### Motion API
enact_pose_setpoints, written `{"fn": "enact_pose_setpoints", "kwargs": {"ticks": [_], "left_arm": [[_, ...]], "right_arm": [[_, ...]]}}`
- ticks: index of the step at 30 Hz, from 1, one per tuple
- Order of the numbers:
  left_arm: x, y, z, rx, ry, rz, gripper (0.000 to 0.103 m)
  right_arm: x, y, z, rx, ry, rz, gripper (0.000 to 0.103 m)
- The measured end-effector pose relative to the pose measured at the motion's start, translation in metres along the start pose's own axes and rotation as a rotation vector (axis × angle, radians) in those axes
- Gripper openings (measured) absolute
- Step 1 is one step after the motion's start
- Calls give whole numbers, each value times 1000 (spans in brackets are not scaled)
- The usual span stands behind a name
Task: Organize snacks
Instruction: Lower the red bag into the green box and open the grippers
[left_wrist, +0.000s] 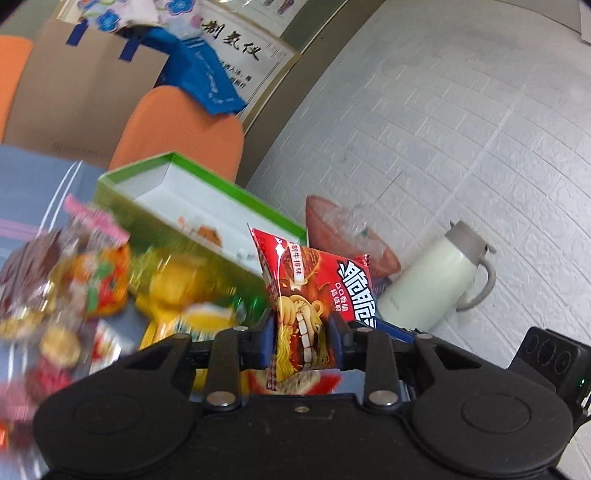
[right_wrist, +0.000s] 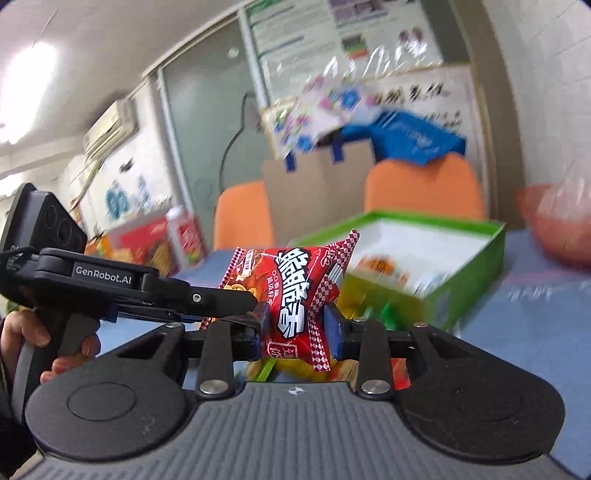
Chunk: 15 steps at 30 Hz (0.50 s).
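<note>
Left wrist view shows the left hand-held gripper (left_wrist: 302, 345) pinching a red snack packet (left_wrist: 314, 291) across its lower part; the blue pads press on both faces and the packet stands up above the jaws, clear of the desk (left_wrist: 33, 184). Right wrist view shows the right hand-held gripper (right_wrist: 295, 328) likewise clamped on a red snack packet (right_wrist: 291, 291), crumpling it at the waist. The left tool reaches in from the left of that view, its tip just beside the packet; whether both grippers share one packet cannot be told.

The open green box (left_wrist: 199, 206) lies behind on the desk, a few items already inside. A loose heap of other snacks (left_wrist: 74, 288) sits blurred beside it.

Risks noted:
- If both tools hold the same packet, diverging pulls are likely to tear the seam or strip it from one grip.
- The wrapper is slick and air-filled; a pinch low on the bag may let it pivot or slip during a fast carry.
- The pressure visible in the crumpling could crush the contents.
- A low approach risks clipping the box wall, or sweeping the heap.
- A white flask (left_wrist: 439, 280) and a bowl (left_wrist: 351, 236) stand near the box; a wide swing could topple them.
</note>
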<state>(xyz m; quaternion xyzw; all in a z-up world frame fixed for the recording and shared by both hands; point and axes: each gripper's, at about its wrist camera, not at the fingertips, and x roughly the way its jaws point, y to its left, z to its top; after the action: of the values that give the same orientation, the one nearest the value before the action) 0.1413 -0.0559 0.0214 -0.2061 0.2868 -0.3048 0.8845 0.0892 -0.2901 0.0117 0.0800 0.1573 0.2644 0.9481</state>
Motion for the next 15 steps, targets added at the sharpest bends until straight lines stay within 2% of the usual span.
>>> {"fn": "enact_pose_setpoints", "kwargs": {"ticks": [7, 15], "left_arm": [[66, 7, 48, -4, 7, -2, 42], [117, 24, 59, -3, 52, 46, 45]], "right_arm": [[38, -49, 30, 53, -57, -92, 56], [75, -89, 26, 99, -40, -142, 55]]}}
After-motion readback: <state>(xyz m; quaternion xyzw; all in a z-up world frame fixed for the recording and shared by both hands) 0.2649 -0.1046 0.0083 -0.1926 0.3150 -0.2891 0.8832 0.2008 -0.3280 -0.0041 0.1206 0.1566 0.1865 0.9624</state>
